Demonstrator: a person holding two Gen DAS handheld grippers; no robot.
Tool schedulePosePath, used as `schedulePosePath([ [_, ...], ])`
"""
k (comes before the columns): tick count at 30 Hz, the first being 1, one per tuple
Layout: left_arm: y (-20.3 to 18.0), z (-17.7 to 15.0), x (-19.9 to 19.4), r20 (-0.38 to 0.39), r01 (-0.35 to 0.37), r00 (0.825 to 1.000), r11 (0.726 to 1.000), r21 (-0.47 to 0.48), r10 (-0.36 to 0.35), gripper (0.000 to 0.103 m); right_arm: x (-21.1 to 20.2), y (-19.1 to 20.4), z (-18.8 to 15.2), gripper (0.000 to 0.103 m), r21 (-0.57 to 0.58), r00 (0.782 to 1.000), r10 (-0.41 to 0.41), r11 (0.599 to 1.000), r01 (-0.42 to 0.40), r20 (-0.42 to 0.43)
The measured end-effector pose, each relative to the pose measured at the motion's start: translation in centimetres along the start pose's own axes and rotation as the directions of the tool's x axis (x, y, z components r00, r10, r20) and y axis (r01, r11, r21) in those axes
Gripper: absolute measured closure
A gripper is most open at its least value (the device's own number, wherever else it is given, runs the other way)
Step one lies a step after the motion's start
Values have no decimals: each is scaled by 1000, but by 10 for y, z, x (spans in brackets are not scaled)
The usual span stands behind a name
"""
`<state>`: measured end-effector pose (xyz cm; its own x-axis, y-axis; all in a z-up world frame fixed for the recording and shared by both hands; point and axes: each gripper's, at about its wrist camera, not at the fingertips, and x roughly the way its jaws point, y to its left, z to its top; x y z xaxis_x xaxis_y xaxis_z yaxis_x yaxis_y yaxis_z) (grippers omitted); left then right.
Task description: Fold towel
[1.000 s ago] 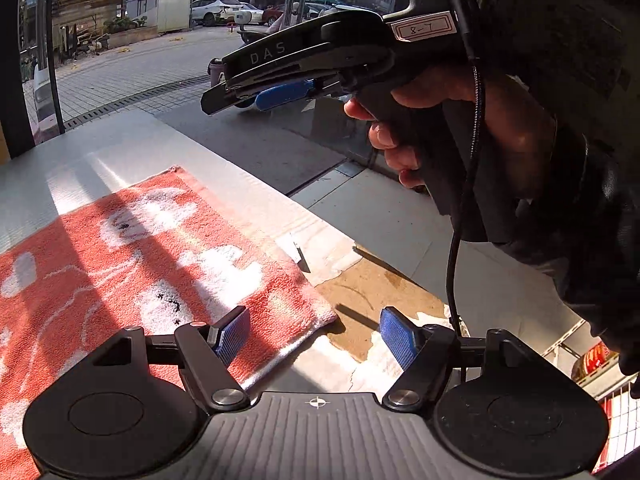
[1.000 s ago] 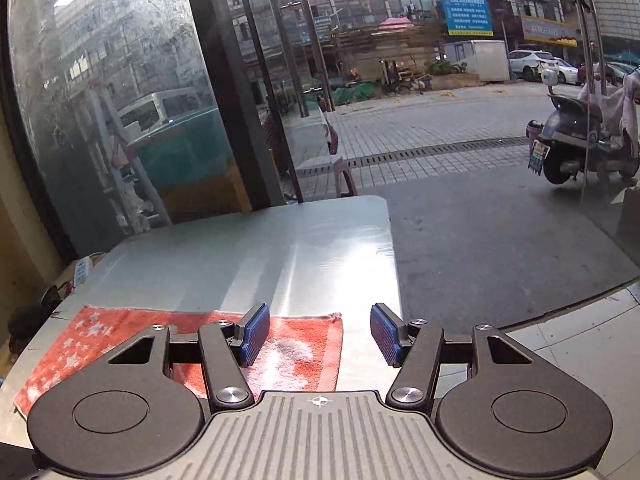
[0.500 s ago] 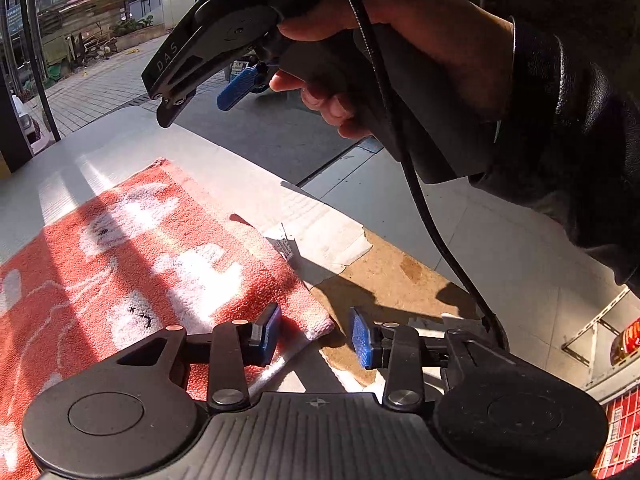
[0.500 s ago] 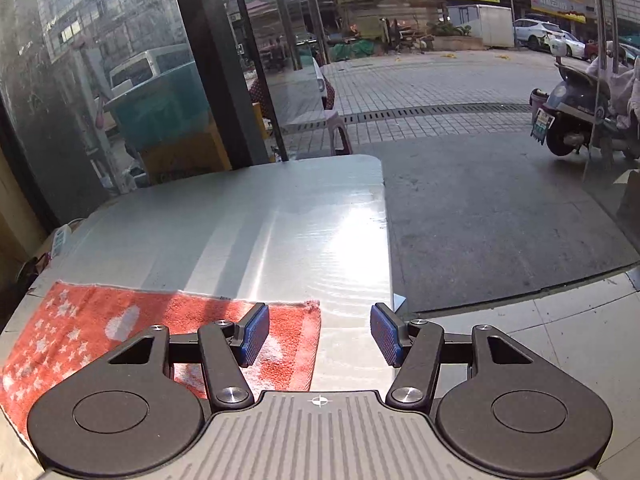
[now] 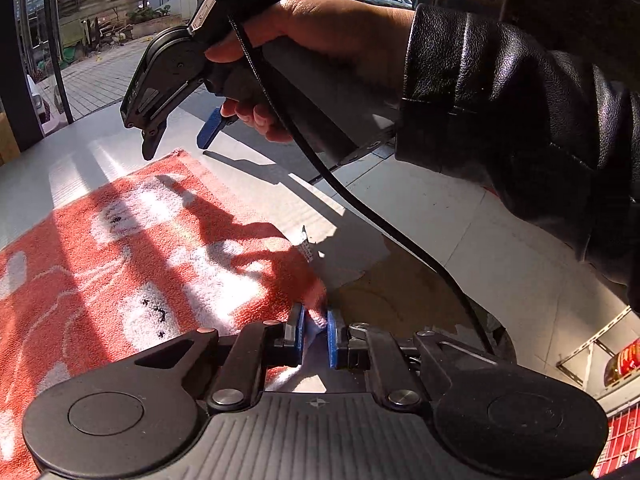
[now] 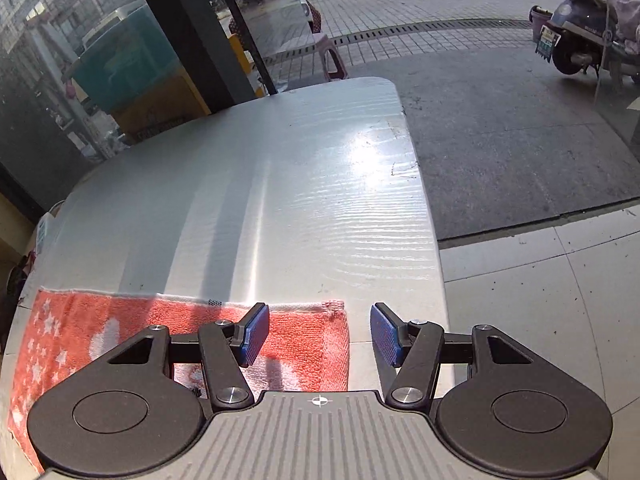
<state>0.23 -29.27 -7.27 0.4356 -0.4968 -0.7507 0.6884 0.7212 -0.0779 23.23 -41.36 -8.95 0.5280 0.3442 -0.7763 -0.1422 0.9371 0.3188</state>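
Note:
An orange-red towel (image 5: 120,264) with white patterns lies flat on the pale table (image 5: 52,168). My left gripper (image 5: 314,334) is closing its jaws, and the blue pads pinch the towel's near right corner between them. My right gripper (image 5: 178,140), held by a hand in a black leather sleeve, hovers open just above the towel's far right corner. In the right wrist view, the right gripper (image 6: 318,332) stands open over that corner of the towel (image 6: 120,332), with the left pad above the cloth and the right pad above bare table (image 6: 280,180).
The table's right edge (image 6: 432,240) drops to a tiled floor (image 6: 540,280). A dark pillar and glass wall (image 6: 120,60) stand behind the table's far left. A black cable (image 5: 360,204) runs from the right gripper across the left wrist view. A scooter (image 6: 576,36) is parked outside.
The left jaws have closed from wide apart onto the towel's near right corner. The right gripper has come down and tipped toward the towel's far right corner, still open.

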Motion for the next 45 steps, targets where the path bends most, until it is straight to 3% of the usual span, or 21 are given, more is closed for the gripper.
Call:
schedulePosePath([
  [4,4,-2,-1,5,13,1000,1000,-6,-13,91,0,11,-6,46,-93,999,-46,995,47,20],
  [5,5,-2,-1,6,17,1000,1000,-9,-17,91,0,15,-9,57,-130,997,-71,989,74,27],
  [6,6,-1,-1,7,21,1000,1000,-13,-21,91,1,17,-11,83,-155,996,-87,984,91,33],
  [9,12,0,0,4,37,999,999,-37,-37,91,0,17,-13,97,-146,997,-69,987,74,38],
  [13,23,2,-9,9,55,998,995,-85,-55,91,-8,16,-12,99,-80,998,-11,997,16,57],
  [20,50,-1,-62,130,27,991,992,-123,-11,91,-47,26,-5,101,-20,986,71,997,-69,152],
  [23,62,-6,-79,154,-8,988,989,-149,31,91,-52,32,-4,101,-16,985,60,998,-58,161],
  [28,88,-20,-113,186,-55,978,976,-210,95,91,-61,58,-7,101,-32,975,121,993,-118,187],
  [32,108,-33,-144,205,-79,969,958,-275,139,91,-72,84,-2,101,-34,950,208,978,-206,235],
  [36,126,-53,-171,218,-115,956,935,-335,195,91,-80,113,3,101,-37,910,311,949,-314,273],
  [40,143,-77,-194,212,-168,940,905,-391,267,91,-72,149,8,101,-52,879,393,918,-394,271],
  [45,164,-106,-225,212,-219,913,856,-468,350,91,-55,196,10,101,-83,858,454,890,-448,239],
])
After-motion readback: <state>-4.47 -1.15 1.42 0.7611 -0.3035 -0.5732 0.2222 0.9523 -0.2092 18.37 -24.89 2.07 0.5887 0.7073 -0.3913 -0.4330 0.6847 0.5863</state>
